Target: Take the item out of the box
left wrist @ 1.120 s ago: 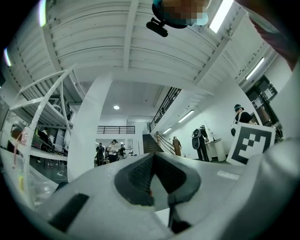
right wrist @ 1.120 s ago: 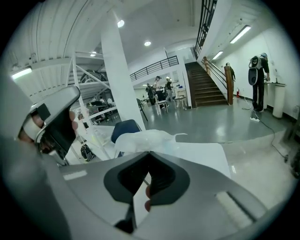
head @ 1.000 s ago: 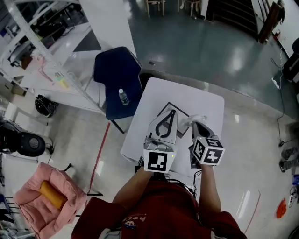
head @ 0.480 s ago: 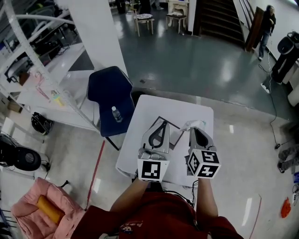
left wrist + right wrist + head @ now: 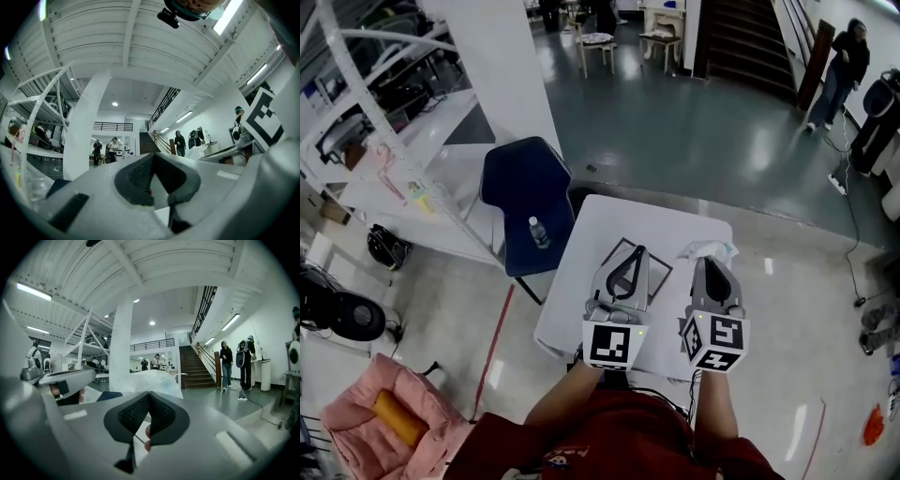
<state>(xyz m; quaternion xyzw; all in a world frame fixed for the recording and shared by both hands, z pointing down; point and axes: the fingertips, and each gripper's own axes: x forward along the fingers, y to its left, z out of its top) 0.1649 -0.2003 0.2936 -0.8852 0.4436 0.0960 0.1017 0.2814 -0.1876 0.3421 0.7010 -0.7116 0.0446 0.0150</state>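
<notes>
A flat, dark-edged box [image 5: 660, 268] lies on the small white table [image 5: 637, 217] in the head view. My left gripper [image 5: 634, 251] hovers over the box with its tips together and nothing between them; in the left gripper view the left gripper [image 5: 152, 157] points up and away from the table. My right gripper [image 5: 710, 262] sits to the right of the box, shut on a crumpled clear plastic bag [image 5: 709, 249]. In the right gripper view the bag [image 5: 150, 379] billows just past the closed right gripper [image 5: 149, 395]. What is inside the bag I cannot make out.
A dark blue chair [image 5: 525, 192] with a water bottle [image 5: 539, 232] on its seat stands against the table's left side. White shelving [image 5: 384, 141] fills the far left, a pink cushion [image 5: 389, 412] lies on the floor at lower left. People [image 5: 844, 61] stand near the stairs.
My right gripper has carried the plastic bag to the right, away from the box. The left gripper stays over the box. The head view has shifted slightly.
</notes>
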